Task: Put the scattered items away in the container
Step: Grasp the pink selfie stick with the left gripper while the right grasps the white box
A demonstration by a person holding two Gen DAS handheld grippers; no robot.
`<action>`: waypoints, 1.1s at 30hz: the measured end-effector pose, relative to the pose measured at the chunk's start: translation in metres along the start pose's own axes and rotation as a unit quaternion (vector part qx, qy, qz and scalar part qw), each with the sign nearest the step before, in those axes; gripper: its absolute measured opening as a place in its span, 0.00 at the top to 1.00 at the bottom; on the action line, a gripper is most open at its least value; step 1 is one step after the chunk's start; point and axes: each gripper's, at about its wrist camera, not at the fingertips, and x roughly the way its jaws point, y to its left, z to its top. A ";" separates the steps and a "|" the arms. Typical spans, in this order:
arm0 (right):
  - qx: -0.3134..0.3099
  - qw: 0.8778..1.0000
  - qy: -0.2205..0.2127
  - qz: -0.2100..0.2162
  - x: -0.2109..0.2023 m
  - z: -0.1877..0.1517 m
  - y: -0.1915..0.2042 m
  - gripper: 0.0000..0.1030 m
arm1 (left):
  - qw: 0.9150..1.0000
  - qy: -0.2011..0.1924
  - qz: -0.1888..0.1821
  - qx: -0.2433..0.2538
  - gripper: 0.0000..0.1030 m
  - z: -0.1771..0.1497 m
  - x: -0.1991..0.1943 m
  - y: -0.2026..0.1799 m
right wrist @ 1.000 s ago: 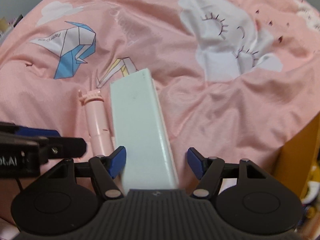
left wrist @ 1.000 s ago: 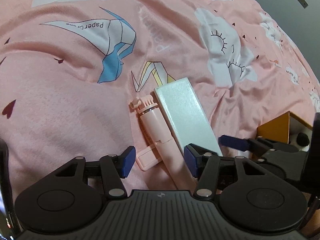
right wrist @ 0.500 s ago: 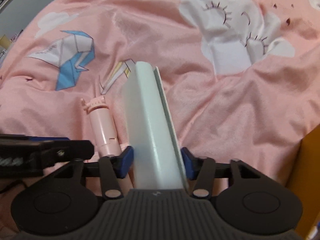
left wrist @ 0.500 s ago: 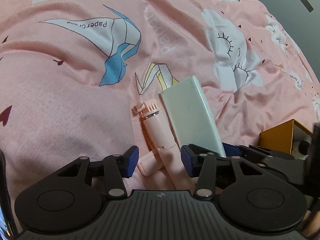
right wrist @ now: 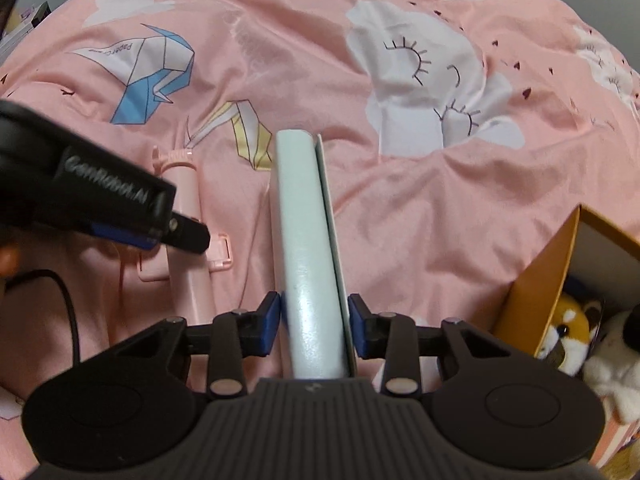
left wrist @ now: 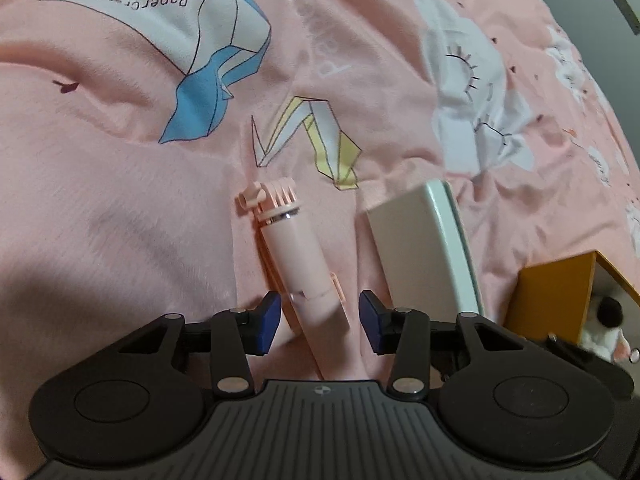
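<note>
A pale green flat box stands on its edge, lifted off the pink bedsheet. My right gripper is shut on it; it also shows in the left wrist view. A pink selfie stick lies on the sheet. My left gripper is open with its jaws on either side of the stick's handle, and I cannot tell if they touch it. The stick also shows in the right wrist view, partly hidden by the left gripper. An orange open box stands at the right.
The orange box holds plush toys. A black cable runs at the left edge. The wrinkled pink sheet with paper-crane and cloud prints covers the whole surface.
My right gripper shut on the green box, turned it onto its edge and lifted it. My left gripper moved forward around the selfie stick's handle and its jaws narrowed.
</note>
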 end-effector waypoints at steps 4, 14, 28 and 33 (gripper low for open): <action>0.010 1.000 -0.001 0.006 0.002 0.002 -0.003 0.61 | 1.000 -0.005 0.015 0.000 0.52 0.003 0.009 -0.004; 0.010 0.999 -0.024 0.028 0.003 0.015 -0.003 0.59 | 0.999 -0.008 0.037 -0.006 0.59 0.012 0.025 0.000; 0.079 0.995 -0.038 0.056 -0.004 0.008 -0.016 0.69 | 0.999 -0.033 0.006 0.011 0.65 0.005 0.016 0.005; 0.130 0.988 -0.059 0.064 -0.022 0.001 -0.030 0.69 | 0.998 -0.054 -0.027 0.035 0.68 0.000 0.002 -0.007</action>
